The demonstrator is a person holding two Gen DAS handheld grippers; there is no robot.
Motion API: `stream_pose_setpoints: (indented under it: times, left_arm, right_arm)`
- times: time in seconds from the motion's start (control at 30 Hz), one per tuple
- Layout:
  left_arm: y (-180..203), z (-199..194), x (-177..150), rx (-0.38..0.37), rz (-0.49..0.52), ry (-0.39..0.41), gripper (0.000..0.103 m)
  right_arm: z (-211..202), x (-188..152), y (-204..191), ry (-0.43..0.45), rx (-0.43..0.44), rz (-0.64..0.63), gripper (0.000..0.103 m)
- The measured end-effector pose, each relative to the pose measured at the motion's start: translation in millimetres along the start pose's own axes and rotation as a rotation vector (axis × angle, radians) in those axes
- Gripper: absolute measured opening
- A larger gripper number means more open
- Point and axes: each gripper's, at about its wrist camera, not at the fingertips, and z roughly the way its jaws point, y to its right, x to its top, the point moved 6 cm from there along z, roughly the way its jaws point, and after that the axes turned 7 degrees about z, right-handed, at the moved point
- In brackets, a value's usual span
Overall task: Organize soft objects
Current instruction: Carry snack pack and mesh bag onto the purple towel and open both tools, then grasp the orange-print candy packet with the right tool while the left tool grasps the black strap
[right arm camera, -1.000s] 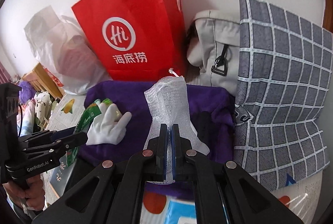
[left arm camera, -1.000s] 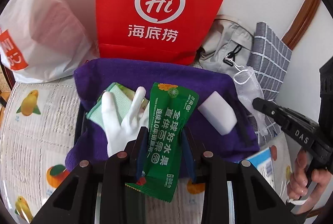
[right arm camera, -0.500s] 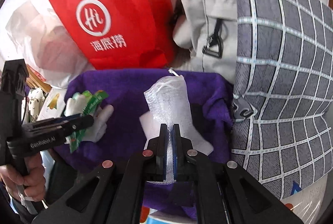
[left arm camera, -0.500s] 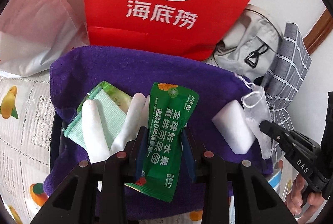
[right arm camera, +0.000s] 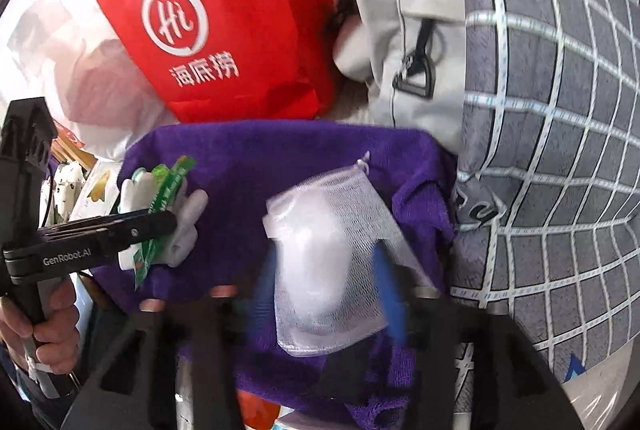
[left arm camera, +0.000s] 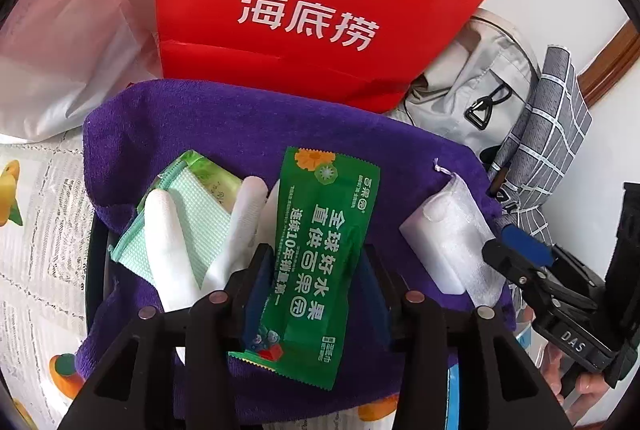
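Note:
A purple towel [left arm camera: 256, 134] lines a black basket. On it lie a white rubber glove [left arm camera: 168, 238], a mint cloth [left arm camera: 196, 214] and a white sponge [left arm camera: 432, 246]. My left gripper [left arm camera: 316, 270] is shut on a green wet-wipe packet [left arm camera: 320, 254] above the towel. My right gripper [right arm camera: 328, 270] is open, its blue pads apart on either side of a white mesh bag [right arm camera: 332, 254] that lies over the sponge. The mesh bag also shows in the left wrist view [left arm camera: 468, 230], with the right gripper [left arm camera: 520, 250] just right of it.
A red paper bag [left arm camera: 320, 2] stands behind the basket. A white plastic bag [left arm camera: 60, 50] is at the left, a grey backpack [right arm camera: 408, 30] and a grey checked cushion [right arm camera: 560, 110] at the right. A fruit-print cloth [left arm camera: 36, 230] covers the table.
My right gripper has opened and let go of the mesh bag, which now lies on the sponge. Both grippers moved forward and lower over the basket. The left still holds the packet.

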Motion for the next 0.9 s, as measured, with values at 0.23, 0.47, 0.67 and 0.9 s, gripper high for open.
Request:
stream_pose_setpoints:
  times: [0.23, 0.47, 0.67, 0.9]
  left_arm:
    - [9, -21, 0, 0.021, 0.018, 0.020, 0.053]
    - [13, -67, -25, 0.016, 0.009, 0.059, 0.054]
    - [14, -101, -68, 0.037, 0.017, 0.069, 0.054]
    - [13, -133, -125, 0.057, 0.000, 0.069, 0.054]
  right_arm:
    - [-27, 2, -10, 0.071, -0.013, -0.023, 0.059]
    - [-70, -21, -21, 0.149, 0.008, -0.016, 0.059]
    - [-103, -62, -24, 0.167, 0.008, 0.015, 0.059]
    - [-137, -134, -32, 0.129, 0.058, 0.017, 0.059]
